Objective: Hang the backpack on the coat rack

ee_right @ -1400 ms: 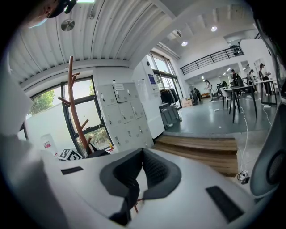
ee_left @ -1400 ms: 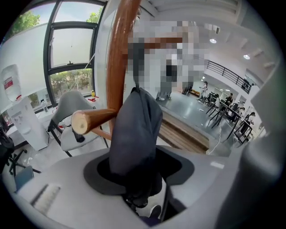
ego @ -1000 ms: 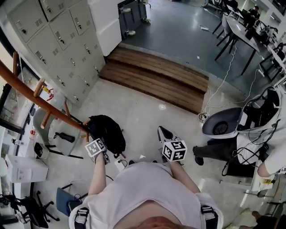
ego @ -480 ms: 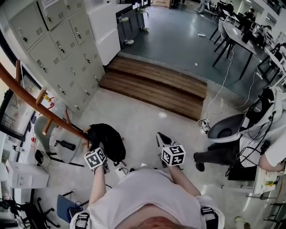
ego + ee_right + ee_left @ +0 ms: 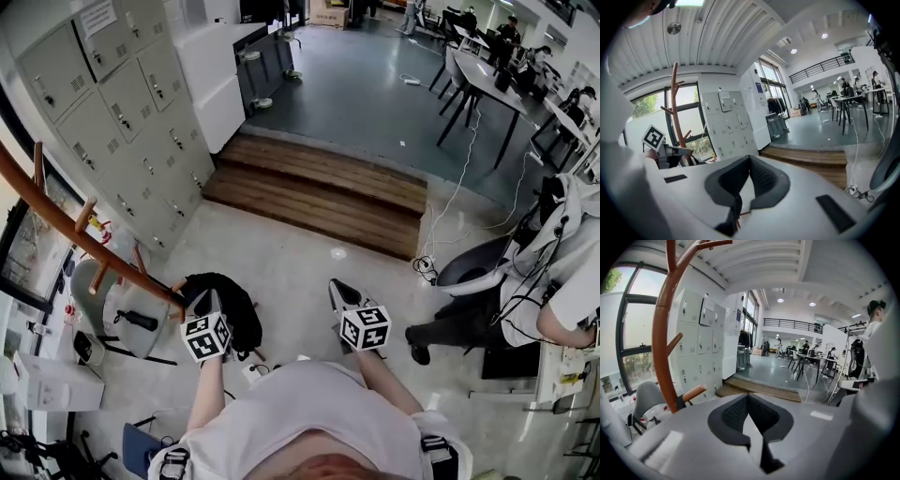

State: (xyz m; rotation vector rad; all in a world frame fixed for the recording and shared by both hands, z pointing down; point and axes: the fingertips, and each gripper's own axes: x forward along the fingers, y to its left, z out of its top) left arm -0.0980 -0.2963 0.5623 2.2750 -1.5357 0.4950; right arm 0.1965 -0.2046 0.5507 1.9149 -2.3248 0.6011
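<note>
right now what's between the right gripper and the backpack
Only bare floor lies between the right gripper and the backpack; the head view shows it.

The curved reddish-brown wooden coat rack point(image 5: 659, 333) looks smooth and glossy; the black cloth backpack point(image 5: 239, 300) beside it is matt.

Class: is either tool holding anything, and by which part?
Nothing is held. The left tool has just closed its jaws with nothing between them; the right tool is shut and empty too. The backpack hangs on the coat rack.
</note>
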